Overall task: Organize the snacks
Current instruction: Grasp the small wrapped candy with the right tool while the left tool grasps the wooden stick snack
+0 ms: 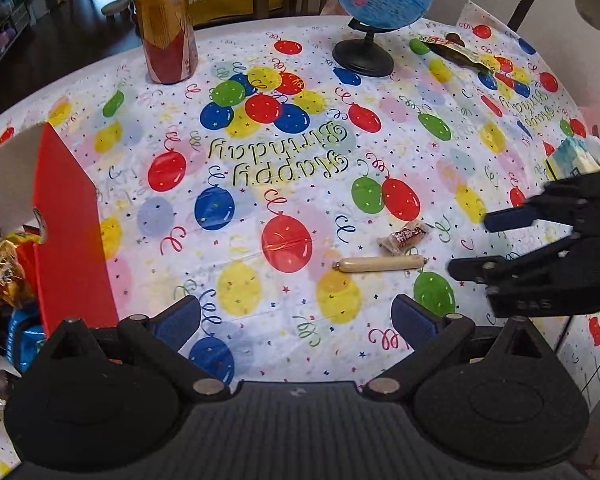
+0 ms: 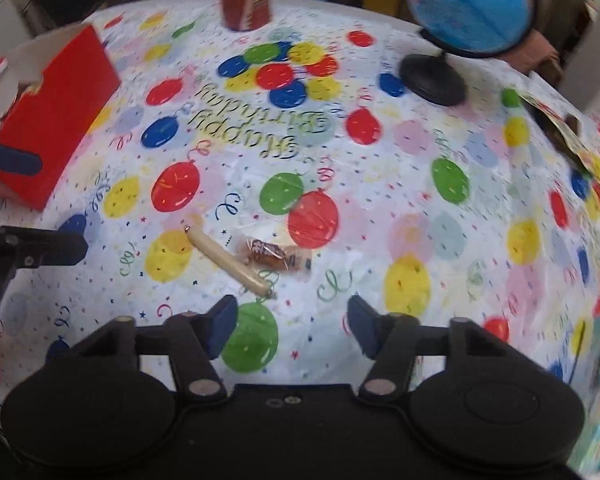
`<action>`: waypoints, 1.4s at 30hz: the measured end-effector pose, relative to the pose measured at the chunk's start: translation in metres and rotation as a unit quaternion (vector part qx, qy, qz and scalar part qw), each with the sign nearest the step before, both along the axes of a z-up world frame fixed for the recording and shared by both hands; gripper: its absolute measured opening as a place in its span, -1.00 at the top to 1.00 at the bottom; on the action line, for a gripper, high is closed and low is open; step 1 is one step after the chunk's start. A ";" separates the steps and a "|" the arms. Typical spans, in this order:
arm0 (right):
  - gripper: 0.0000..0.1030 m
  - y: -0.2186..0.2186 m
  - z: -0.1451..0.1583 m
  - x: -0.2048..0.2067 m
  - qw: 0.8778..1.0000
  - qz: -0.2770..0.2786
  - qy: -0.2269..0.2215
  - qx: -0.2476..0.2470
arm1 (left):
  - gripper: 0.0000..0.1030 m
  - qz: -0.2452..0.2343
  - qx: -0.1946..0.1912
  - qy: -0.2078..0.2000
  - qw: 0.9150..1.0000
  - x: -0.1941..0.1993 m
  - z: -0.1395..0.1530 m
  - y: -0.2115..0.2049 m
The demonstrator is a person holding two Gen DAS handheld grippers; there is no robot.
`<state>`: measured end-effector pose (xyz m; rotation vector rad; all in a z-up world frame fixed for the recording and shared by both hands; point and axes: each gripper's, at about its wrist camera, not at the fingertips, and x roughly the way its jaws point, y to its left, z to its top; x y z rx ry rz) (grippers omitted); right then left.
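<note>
light: bright, even | left view: sharp | right view: motion-blurred | edges: fisheye-bent, dark corners

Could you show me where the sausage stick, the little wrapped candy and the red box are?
sausage stick (image 1: 379, 263): left wrist view, middle of its length.
wrapped candy (image 1: 405, 236): left wrist view, centre of the wrapper.
red box (image 1: 70, 216): left wrist view, its red side wall.

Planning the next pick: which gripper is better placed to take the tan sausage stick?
Right. The right gripper hovers open just short of the tan sausage stick; the left gripper sits farther back.
</note>
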<state>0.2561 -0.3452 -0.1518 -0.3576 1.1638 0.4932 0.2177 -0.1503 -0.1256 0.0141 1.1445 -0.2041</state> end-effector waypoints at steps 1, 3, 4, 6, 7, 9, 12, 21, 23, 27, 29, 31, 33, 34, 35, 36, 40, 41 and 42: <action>0.02 0.004 -0.004 0.005 1.000 0.017 -0.002 -0.010 | -0.98 0.001 -0.004 0.003 1.000 0.001 -0.001 0.000; 0.14 0.010 -0.012 0.015 0.999 0.040 0.001 -0.023 | -0.98 0.001 -0.013 0.007 1.000 0.002 -0.004 -0.001; 0.17 0.012 -0.014 0.020 0.998 0.050 0.008 -0.022 | -0.98 0.003 -0.016 0.009 1.000 0.002 -0.005 -0.001; 0.25 0.017 -0.017 0.027 0.997 0.072 0.015 -0.020 | -0.98 0.004 -0.021 0.016 1.000 0.004 -0.008 -0.001; 0.26 0.021 -0.019 0.030 0.996 0.084 0.018 -0.020 | -0.98 0.004 -0.023 0.019 1.000 0.004 -0.009 -0.001; 0.30 0.029 -0.024 0.036 0.994 0.106 0.029 -0.022 | -0.98 0.005 -0.024 0.023 0.999 0.006 -0.011 -0.001; 0.32 0.038 -0.032 0.041 0.989 0.137 0.033 -0.034 | -0.98 0.007 -0.027 0.024 0.999 0.008 -0.013 -0.001; 0.67 0.045 -0.038 0.049 0.986 0.158 0.049 -0.038 | -0.98 0.017 -0.023 0.032 0.999 0.016 -0.021 0.000; 0.72 0.041 -0.037 0.048 0.988 0.145 0.048 -0.033 | -0.98 0.018 -0.020 0.032 0.999 0.018 -0.022 -0.001; 0.73 0.030 -0.037 0.042 0.992 0.113 0.045 -0.016 | -0.98 0.010 -0.008 0.029 1.000 0.023 -0.025 -0.008; 0.74 0.022 -0.036 0.039 0.995 0.090 0.043 -0.006 | -0.98 -0.005 -0.003 0.028 1.000 0.024 -0.027 -0.015; 0.74 0.012 -0.032 0.036 0.997 0.065 0.040 0.006 | -0.98 -0.028 0.010 0.022 0.999 0.026 -0.030 -0.025; 0.74 0.001 -0.029 0.033 0.998 0.038 0.044 0.021 | -0.97 -0.059 0.021 0.012 0.998 0.028 -0.032 -0.035; 0.74 -0.005 -0.027 0.029 0.998 0.025 0.046 0.026 | -0.97 -0.076 0.025 0.007 0.997 0.030 -0.033 -0.039; 0.74 -0.011 -0.026 0.026 0.998 0.012 0.047 0.031 | -0.95 -0.091 0.029 0.000 0.995 0.031 -0.033 -0.044; 0.74 -0.017 -0.025 0.022 0.998 -0.001 0.049 0.036 | -0.93 -0.107 0.034 -0.009 0.994 0.032 -0.032 -0.049; 0.73 -0.039 -0.021 0.002 0.994 -0.058 0.058 0.068 | -0.90 -0.209 0.043 -0.026 0.977 0.034 -0.035 -0.075; 0.73 -0.045 -0.020 -0.003 0.992 -0.072 0.061 0.080 | -0.83 -0.243 0.046 -0.019 0.969 0.035 -0.037 -0.083; 0.73 -0.049 -0.020 -0.008 0.990 -0.086 0.065 0.091 | -0.74 -0.275 0.050 -0.014 0.960 0.034 -0.039 -0.091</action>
